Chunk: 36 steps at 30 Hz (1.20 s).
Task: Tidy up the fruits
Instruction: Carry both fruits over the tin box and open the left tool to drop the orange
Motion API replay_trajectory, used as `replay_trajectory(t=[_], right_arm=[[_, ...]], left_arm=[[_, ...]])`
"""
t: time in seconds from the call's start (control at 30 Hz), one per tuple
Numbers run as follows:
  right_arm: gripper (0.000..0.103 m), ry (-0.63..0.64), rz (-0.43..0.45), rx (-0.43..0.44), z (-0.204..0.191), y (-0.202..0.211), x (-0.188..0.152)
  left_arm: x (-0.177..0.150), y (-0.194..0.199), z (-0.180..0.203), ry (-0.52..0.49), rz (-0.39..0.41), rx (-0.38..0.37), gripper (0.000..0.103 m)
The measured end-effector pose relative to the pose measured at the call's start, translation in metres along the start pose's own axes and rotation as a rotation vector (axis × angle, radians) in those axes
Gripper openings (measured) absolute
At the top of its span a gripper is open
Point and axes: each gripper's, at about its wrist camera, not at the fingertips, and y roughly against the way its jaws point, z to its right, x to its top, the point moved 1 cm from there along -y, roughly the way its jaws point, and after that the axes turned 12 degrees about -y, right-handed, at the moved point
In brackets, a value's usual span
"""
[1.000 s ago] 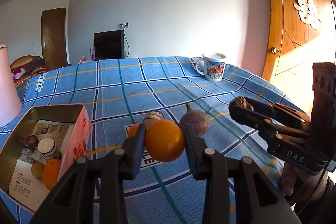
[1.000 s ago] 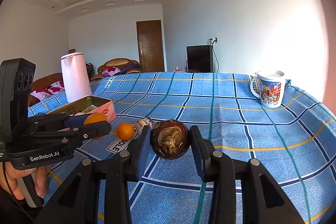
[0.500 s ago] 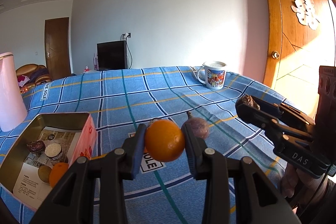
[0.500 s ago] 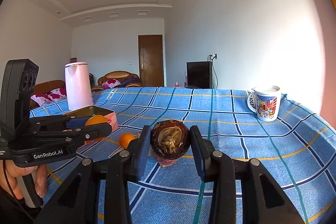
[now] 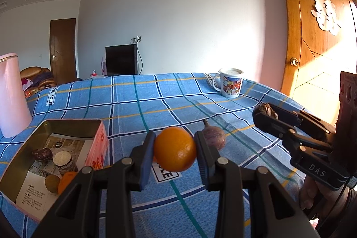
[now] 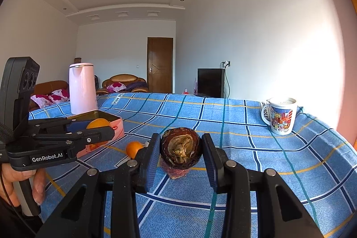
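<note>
My left gripper is shut on an orange and holds it above the blue checked cloth, right of the open tin box. The tin holds an orange, a green-brown fruit and dark wrapped items. My right gripper is shut on a dark brown round fruit, held above the cloth. A purple fruit lies on the cloth past the left gripper; it shows under the held fruit in the right wrist view. A small orange lies near the tin.
A pink kettle stands at the far left behind the tin. A printed mug stands at the far right of the table. The table edge drops off on the right toward a wooden door.
Both grippers have risen and tilted upward with their fruits still held; the table sits lower in both views. The left gripper shifted slightly right of the tin.
</note>
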Motion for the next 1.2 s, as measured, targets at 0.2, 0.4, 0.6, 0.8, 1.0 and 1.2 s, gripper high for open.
replay_trajectory(t=[0.2,0.4,0.6,0.8,1.0,1.2], right_arm=[[0.040,0.004,-0.025,0.010,-0.007,-0.006,0.008],[0.040,0.017,-0.063,0.065,-0.030,-0.019,0.020],[0.040,0.041,-0.129,0.158,-0.073,-0.042,0.036],[0.040,0.099,-0.212,0.229,-0.124,-0.077,0.037],[0.040,0.158,-0.292,0.272,-0.167,-0.110,0.025],[0.040,0.204,-0.380,0.257,-0.196,-0.139,0.012]], left_arm=[[0.000,0.008,-0.013,0.024,0.011,0.011,0.037],[-0.001,0.020,-0.038,0.067,0.014,0.038,0.037],[-0.007,0.036,-0.084,0.128,0.005,0.119,0.037],[-0.022,0.045,-0.133,0.206,-0.040,0.190,0.037],[-0.038,0.046,-0.163,0.260,-0.089,0.216,0.037],[-0.049,0.040,-0.173,0.284,-0.136,0.198,0.037]])
